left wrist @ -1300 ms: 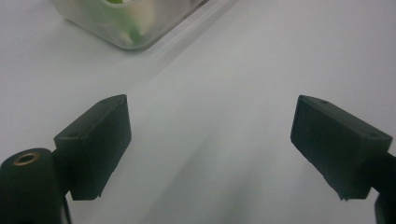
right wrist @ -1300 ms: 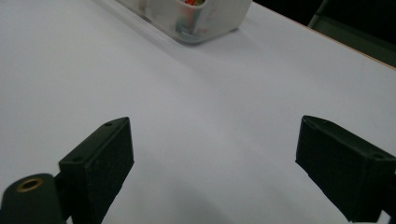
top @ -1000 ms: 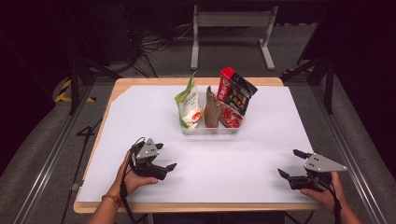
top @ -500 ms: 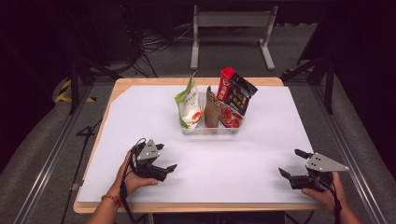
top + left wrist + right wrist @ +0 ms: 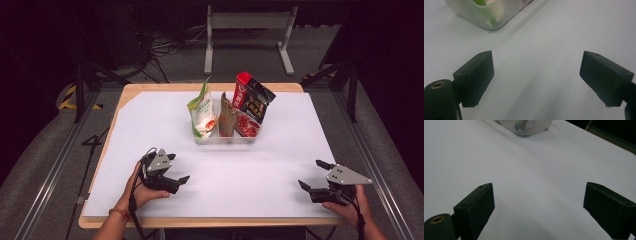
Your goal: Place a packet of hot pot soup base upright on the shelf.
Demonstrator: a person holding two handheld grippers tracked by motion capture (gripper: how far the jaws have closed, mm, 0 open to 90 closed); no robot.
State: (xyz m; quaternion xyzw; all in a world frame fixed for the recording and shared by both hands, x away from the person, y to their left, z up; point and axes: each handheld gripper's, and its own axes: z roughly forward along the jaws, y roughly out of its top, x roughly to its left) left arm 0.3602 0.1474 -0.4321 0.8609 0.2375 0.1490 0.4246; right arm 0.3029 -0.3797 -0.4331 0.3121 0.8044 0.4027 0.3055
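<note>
A clear plastic bin (image 5: pixel 226 138) stands at the middle back of the white table, holding a green-and-white pouch (image 5: pixel 202 110), a brown packet (image 5: pixel 227 119) and a red-and-black bag (image 5: pixel 252 98). My left gripper (image 5: pixel 177 169) rests near the front left, held by a hand, open with nothing between its jaws. At the front right my right gripper (image 5: pixel 312 174) is also open and empty. The bin's corner shows at the top in the left gripper view (image 5: pixel 486 15) and the right gripper view (image 5: pixel 529 127), well ahead of the fingers (image 5: pixel 475 77) (image 5: pixel 475 208).
The white sheet (image 5: pixel 250 165) covers a wooden tabletop with its rim showing at the front edge (image 5: pixel 200 222). Dark floor, cables and a metal stand (image 5: pixel 247 30) lie beyond the table's far side.
The right gripper has shifted slightly toward the front right. The left gripper has barely moved.
</note>
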